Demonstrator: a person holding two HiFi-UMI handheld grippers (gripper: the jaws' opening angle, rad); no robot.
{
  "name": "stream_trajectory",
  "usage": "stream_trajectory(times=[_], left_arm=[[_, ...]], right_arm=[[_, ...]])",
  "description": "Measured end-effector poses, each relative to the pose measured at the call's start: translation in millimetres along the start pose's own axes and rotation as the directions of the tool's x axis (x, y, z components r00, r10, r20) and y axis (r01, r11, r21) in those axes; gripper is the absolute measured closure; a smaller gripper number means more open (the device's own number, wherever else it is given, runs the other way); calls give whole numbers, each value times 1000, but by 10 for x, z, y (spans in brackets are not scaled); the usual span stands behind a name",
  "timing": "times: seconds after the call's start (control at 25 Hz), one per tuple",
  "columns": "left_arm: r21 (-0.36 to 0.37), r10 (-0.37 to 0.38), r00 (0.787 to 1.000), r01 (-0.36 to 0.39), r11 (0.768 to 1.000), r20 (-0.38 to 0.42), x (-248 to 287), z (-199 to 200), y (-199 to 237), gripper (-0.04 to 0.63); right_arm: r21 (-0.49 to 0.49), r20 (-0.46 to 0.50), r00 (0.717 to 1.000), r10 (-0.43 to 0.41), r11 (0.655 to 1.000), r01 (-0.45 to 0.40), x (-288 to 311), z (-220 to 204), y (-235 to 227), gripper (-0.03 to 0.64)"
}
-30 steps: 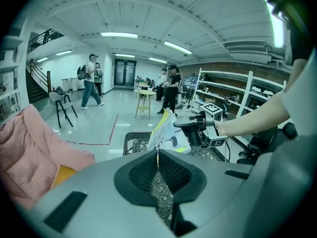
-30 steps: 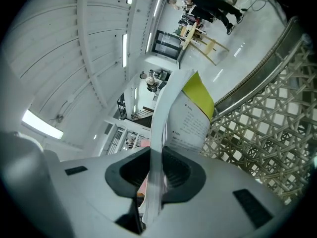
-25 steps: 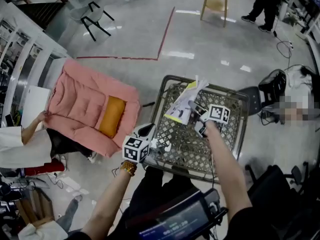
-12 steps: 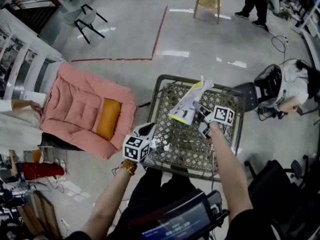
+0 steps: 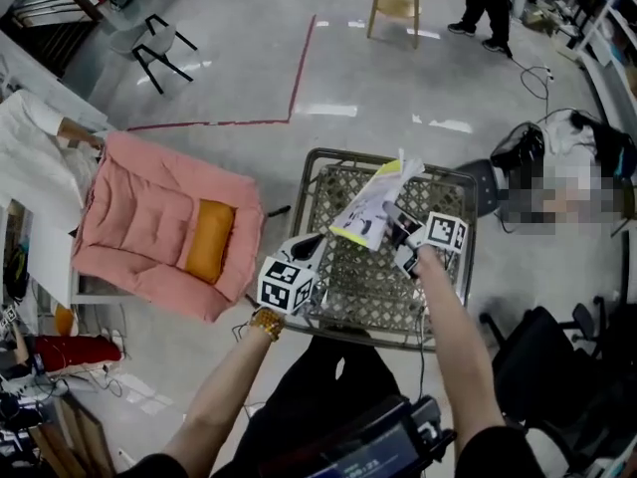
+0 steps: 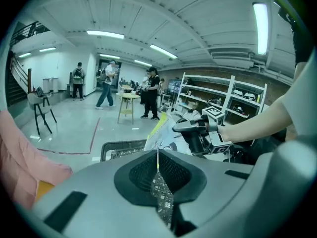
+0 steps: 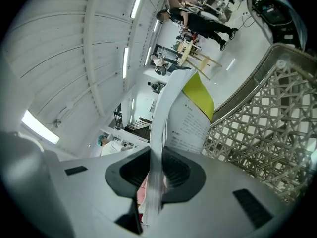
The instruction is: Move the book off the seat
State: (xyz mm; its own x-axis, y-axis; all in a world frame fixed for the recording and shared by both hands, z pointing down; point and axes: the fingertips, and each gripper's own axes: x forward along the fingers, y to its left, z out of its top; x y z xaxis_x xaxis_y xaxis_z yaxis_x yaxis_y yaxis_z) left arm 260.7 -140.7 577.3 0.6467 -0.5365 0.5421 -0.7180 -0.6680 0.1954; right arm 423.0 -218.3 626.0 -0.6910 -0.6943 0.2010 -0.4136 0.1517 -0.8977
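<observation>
The book (image 5: 370,207) is held up on edge over the far half of the seat (image 5: 398,292), toward twelve o'clock from the seat's middle. Its pages fan slightly, and a yellow-green patch shows on the cover. I can't tell whether its low corner touches the lattice.

The right gripper (image 5: 395,229) has it. In the right gripper view the dark pads (image 7: 176,170) are clamped on the book's (image 7: 190,120) edge, and the stack of pages fills the narrow gap between them. The left gripper (image 5: 320,289) hangs at the seat's near-left corner, about eight o'clock from the book. Its jaws are pressed together at the tips with nothing between them (image 6: 157,170).

The open page carries lines of fine print, too small to read. Each gripper's cube bears black-and-white square markers. In the left gripper view, one side face of the right cube shows what looks like a letter C.

The seat is an open woven lattice in a dark metal frame. At nine o'clock from it a pink cushion (image 5: 149,217) lies on the floor with an orange pillow (image 5: 207,239) on it. A wooden stool (image 5: 398,3) stands well off at twelve, and red floor tape (image 5: 299,63) runs at eleven. A black office chair (image 5: 537,357) sits at four. Nothing stands between the book and the floor around the seat.
</observation>
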Motion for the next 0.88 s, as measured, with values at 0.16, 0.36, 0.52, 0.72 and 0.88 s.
stream_trajectory(times=[0.16,0.36,0.52,0.72,0.88], left_arm=[[21,-26,1000,26,999,-8,1,36,-84,581],[0,11,1000,-11,1000,-13,112,-7,-279,581],[-34,52,999,-52,998,-2,266,65,-470,581],[-66,67,998,-67,996,-1,491,123,-720,581],[-77,72,997,-73,994,-7,595,178,-807,581]], right_arm=[[-3,44,999,20,1000,-19,-83,58,142,541],[16,-4,1000,31,999,-31,-295,94,38,541],[47,-68,998,12,999,-9,-461,245,-124,541],[20,-114,993,12,1000,-9,-637,453,-362,541],[20,-138,990,-21,999,24,-712,526,-567,541]])
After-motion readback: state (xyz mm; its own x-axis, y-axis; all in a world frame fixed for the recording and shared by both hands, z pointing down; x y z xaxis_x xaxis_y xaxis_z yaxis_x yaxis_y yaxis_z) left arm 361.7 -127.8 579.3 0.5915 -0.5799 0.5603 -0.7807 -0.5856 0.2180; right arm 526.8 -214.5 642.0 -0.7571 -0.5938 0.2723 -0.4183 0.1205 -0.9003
